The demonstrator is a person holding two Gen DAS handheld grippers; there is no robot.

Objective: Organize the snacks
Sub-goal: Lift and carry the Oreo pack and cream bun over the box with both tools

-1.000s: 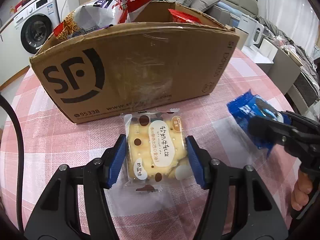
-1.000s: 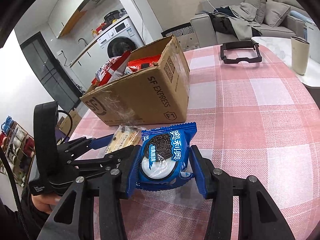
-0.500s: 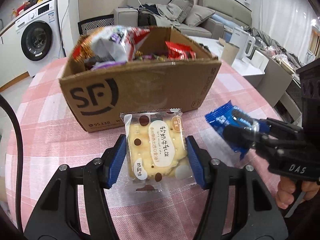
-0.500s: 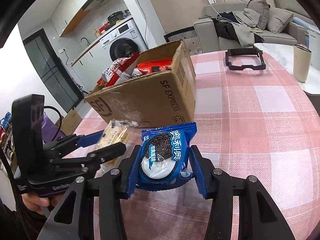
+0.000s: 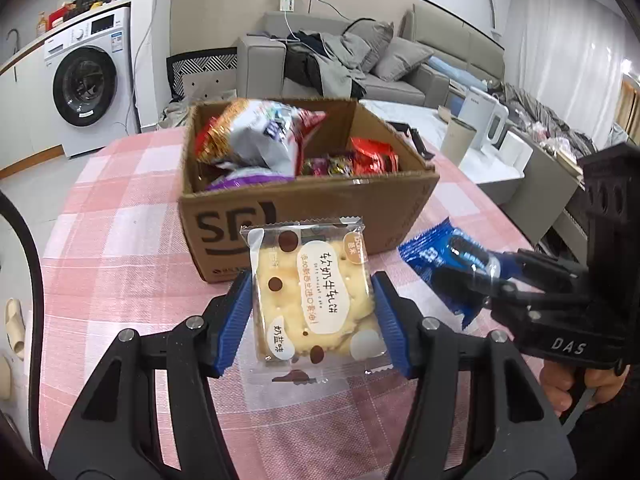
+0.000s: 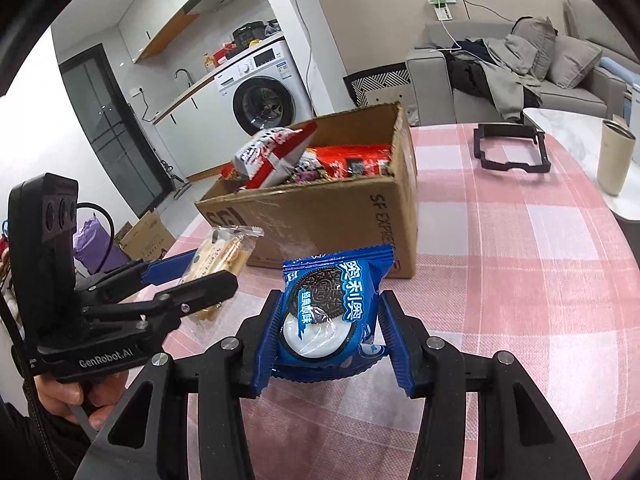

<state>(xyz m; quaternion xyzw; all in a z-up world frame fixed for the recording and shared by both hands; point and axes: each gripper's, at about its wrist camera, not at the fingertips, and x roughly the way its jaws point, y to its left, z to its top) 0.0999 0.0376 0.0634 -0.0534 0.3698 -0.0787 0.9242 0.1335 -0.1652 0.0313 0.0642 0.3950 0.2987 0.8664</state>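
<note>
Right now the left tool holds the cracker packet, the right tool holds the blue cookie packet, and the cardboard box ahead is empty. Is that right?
Not quite: the cardboard box is not empty. The left wrist view shows snack bags inside it. The rest stands: the left tool grips the cracker packet, and the right tool grips the blue cookie packet.

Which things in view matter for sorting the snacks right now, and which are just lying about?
Job:
- cracker packet, clamped in the left gripper
- blue cookie packet, clamped in the right gripper
- cardboard box, open, with snack bags inside

Lying about:
- black frame on the pink checked tablecloth
- beige cup
- washing machine
</note>
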